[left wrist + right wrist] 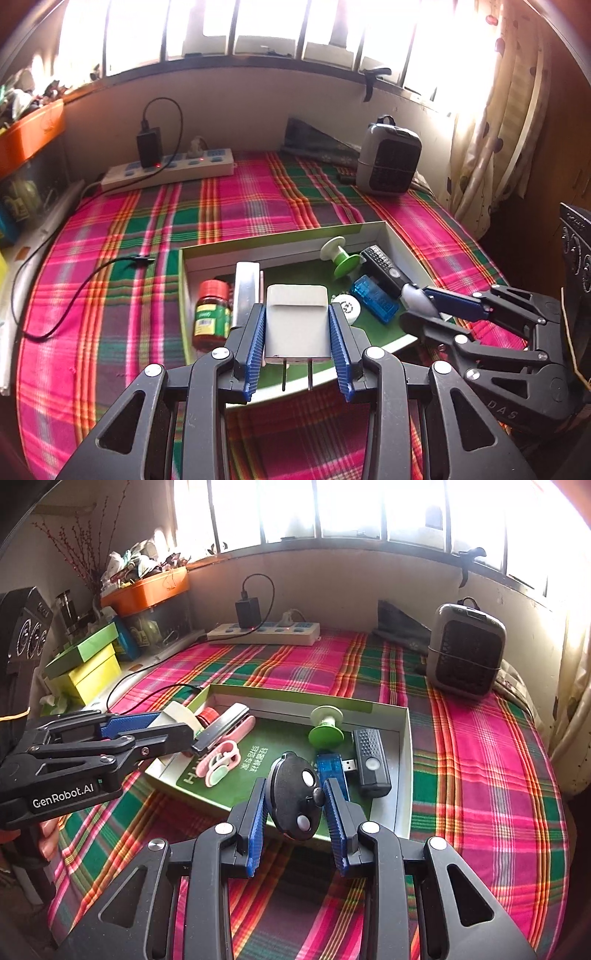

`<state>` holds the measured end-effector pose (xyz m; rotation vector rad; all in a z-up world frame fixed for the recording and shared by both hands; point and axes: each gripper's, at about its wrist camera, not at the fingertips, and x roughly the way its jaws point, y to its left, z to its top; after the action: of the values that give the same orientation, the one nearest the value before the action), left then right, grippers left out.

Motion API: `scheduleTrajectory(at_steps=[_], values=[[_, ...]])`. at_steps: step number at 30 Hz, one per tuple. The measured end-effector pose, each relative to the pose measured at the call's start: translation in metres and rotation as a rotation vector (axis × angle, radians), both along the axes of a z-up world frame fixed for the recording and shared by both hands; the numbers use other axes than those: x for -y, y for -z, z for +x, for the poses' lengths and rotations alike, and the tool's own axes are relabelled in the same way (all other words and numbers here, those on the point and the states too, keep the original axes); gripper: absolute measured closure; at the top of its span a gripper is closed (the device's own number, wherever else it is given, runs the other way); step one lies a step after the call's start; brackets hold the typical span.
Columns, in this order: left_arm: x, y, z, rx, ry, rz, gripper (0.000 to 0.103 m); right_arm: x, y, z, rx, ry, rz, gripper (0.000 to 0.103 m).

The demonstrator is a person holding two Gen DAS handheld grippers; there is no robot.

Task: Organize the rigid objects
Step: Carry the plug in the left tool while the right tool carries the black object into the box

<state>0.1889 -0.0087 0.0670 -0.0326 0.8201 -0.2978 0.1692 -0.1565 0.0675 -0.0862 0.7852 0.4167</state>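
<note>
Through the left wrist camera, the left gripper point(297, 332) is holding a white plug adapter point(296, 321), its ribbed blue fingers point(255, 350) closed against the smooth flat sides, the two metal prongs pointing back toward the camera. It is hanging over the near part of the shallow green-floored box point(391, 236) on the plaid-covered table point(110, 258). A red-lidded jar point(211, 314), a green spool point(340, 256) and a blue USB stick point(373, 297) are lying inside. A good release probably means lowering it flat into a bare patch before opening.

Through the right wrist camera, the right gripper point(295, 805) is pinching a rounded black key fob point(293, 797) with pale buttons, glossy and slippery-looking, so a steady squeeze seems wise. It is hovering over the box's near edge, beside the black remote point(371, 760).
</note>
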Motion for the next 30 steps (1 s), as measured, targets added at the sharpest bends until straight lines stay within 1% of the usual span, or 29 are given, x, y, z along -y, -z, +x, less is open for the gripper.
scheduleTrajectory(at_steps=[7,13,18,30], values=[[0.008,0.009,0.023,-0.029,0.006,0.011,0.07,-0.002,0.014,0.021,-0.055,-0.024,-0.004,0.071],[0.012,0.02,0.042,-0.059,0.006,0.023,0.07,-0.004,0.025,0.032,-0.093,-0.048,-0.008,0.071],[0.015,0.027,0.051,-0.078,0.011,0.029,0.07,-0.008,0.033,0.037,-0.117,-0.069,-0.024,0.071],[0.022,0.04,0.061,-0.106,0.016,0.055,0.07,-0.009,0.035,0.04,-0.086,-0.061,-0.085,0.073]])
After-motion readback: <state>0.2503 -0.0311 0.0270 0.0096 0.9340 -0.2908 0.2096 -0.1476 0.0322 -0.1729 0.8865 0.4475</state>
